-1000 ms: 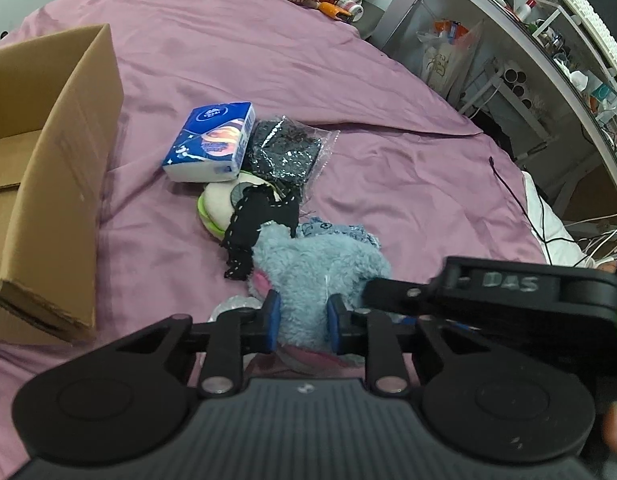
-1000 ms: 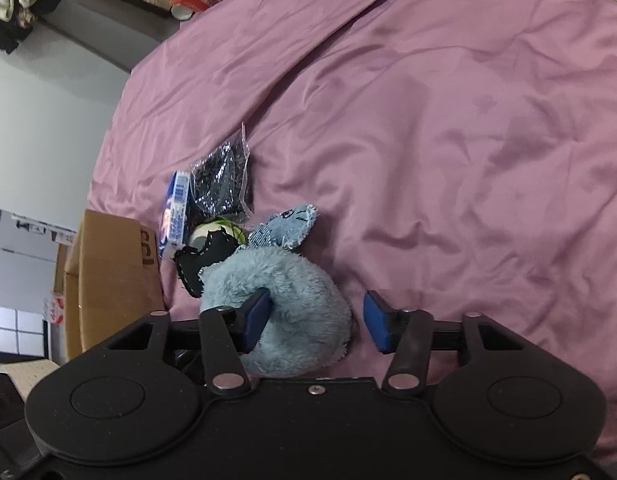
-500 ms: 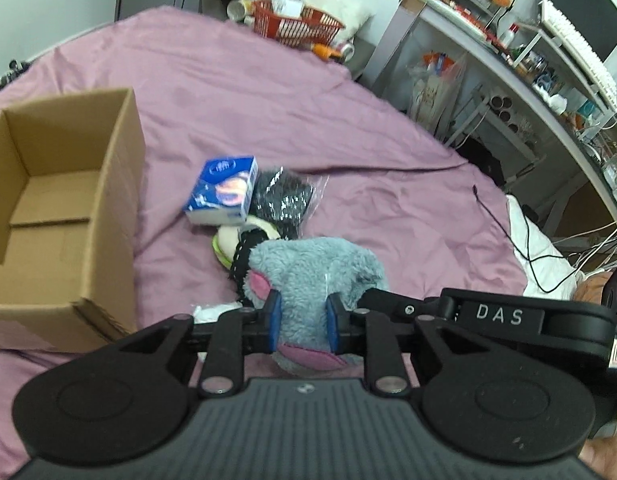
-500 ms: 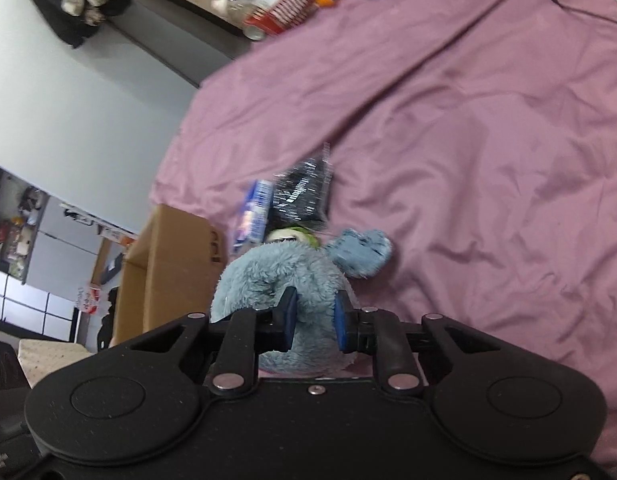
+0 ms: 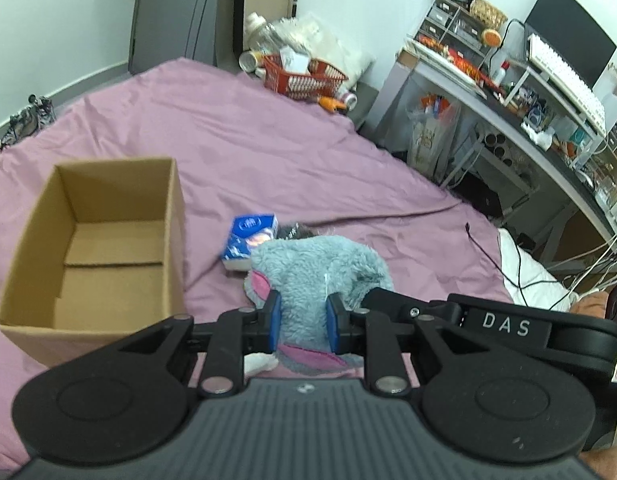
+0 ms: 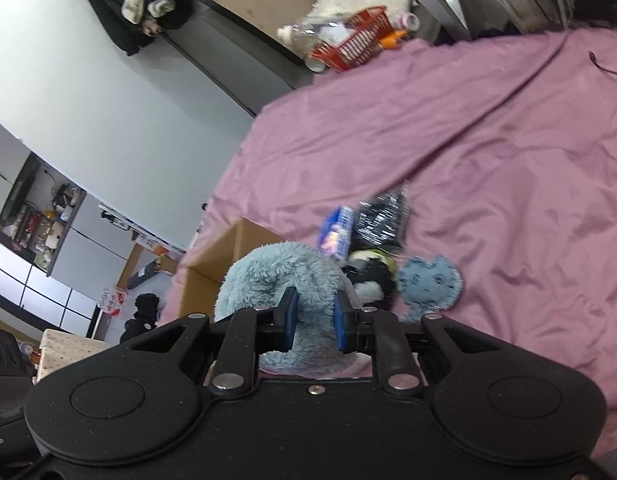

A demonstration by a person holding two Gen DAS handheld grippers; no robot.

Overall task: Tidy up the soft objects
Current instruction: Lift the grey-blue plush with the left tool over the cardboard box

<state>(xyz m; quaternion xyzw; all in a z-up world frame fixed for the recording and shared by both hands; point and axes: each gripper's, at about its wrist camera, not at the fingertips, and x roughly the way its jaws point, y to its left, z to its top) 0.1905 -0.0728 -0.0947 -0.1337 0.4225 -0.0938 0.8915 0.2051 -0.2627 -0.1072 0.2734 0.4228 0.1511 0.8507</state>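
A fluffy grey-blue plush toy (image 5: 316, 268) with pink patches hangs lifted above the purple bedspread (image 5: 236, 148). My left gripper (image 5: 301, 322) is shut on its lower part. My right gripper (image 6: 314, 322) is shut on the same plush toy (image 6: 276, 276) from the other side. An open cardboard box (image 5: 108, 240) stands on the bed to the left, and also shows in the right wrist view (image 6: 224, 264). A blue tissue pack (image 5: 250, 240), a black bag (image 6: 382, 216), a black-and-green soft item (image 6: 370, 264) and a small blue fabric piece (image 6: 430, 284) lie on the bed.
A red basket (image 5: 304, 76) and bottles stand at the far end of the bed. A cluttered desk (image 5: 508, 96) with shelves and cables runs along the right. A black cable (image 5: 492, 256) lies on the bed's right side.
My right gripper has closed on the plush toy. Both grippers have lifted the toy up off the bed, so the box and room come further into view.
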